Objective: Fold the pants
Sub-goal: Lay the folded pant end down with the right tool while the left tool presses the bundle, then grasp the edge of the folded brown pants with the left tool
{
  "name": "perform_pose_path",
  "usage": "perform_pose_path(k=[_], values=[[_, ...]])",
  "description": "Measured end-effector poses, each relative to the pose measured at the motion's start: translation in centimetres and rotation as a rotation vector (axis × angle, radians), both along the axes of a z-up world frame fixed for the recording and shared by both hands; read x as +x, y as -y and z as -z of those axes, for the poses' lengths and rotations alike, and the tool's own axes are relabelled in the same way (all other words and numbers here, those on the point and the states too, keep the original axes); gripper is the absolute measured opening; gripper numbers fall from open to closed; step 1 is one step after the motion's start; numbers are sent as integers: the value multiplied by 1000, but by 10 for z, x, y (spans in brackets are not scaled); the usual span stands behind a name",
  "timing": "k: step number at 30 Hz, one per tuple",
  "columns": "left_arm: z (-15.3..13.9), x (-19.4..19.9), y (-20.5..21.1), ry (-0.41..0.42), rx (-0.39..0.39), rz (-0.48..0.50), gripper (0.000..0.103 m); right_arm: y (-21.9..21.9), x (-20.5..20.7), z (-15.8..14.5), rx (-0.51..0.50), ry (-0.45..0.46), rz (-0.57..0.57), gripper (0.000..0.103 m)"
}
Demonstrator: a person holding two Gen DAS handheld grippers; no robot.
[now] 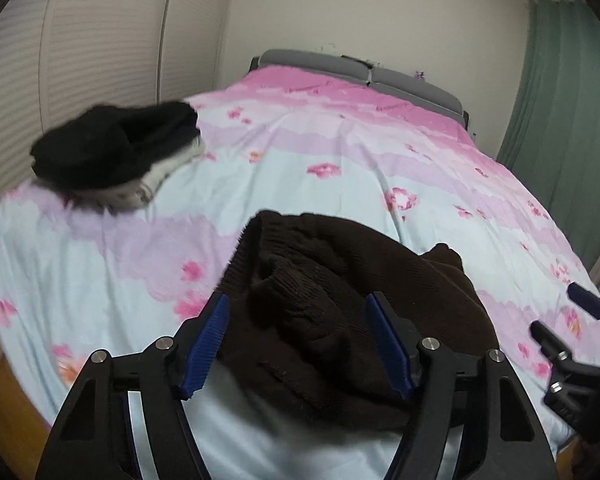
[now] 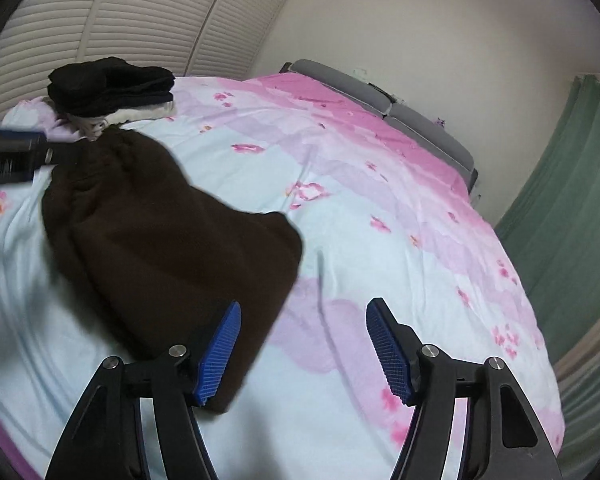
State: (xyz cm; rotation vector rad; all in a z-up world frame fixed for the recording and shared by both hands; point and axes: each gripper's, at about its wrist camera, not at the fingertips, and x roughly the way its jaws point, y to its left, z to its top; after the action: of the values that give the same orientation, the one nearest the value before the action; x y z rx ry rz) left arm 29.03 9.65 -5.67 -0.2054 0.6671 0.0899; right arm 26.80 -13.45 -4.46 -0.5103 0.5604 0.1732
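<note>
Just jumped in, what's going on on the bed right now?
A person is working on dark brown pants bunched on the floral bedspread, one hand-held gripper in each hand. The left hand-held gripper is open over the bunched fabric, gripping nothing. The right hand-held gripper is open too, at the pants' right edge over the bedspread. A stack of folded dark clothes sits at the far left of the bed. The pants do not look neatly folded yet.

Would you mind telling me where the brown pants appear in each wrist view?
Left wrist: brown pants lie bottom centre, between the open jaws.
Right wrist: brown pants lie left of centre, beside the left jaw.
Shared landmark: the black folded pile beyond them.
</note>
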Motion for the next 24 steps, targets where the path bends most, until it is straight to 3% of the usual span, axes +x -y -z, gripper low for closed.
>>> perform_pose_path(k=[4, 5, 9, 16, 22, 24], values=[[18, 18, -5, -41, -24, -19, 56, 16, 18, -7, 14, -14, -13, 66], [21, 20, -6, -42, -32, -15, 45, 21, 20, -8, 28, -24, -10, 66], [24, 24, -6, -21, -25, 7, 25, 30, 28, 4, 69, -59, 3, 66], [-9, -20, -24, 74, -37, -5, 21, 33, 23, 23, 83, -95, 11, 66], [35, -13, -44, -54, -113, -46, 22, 33, 30, 20, 112, -103, -4, 66], [38, -10, -39, -51, -77, -43, 22, 33, 35, 20, 117, -114, -5, 65]])
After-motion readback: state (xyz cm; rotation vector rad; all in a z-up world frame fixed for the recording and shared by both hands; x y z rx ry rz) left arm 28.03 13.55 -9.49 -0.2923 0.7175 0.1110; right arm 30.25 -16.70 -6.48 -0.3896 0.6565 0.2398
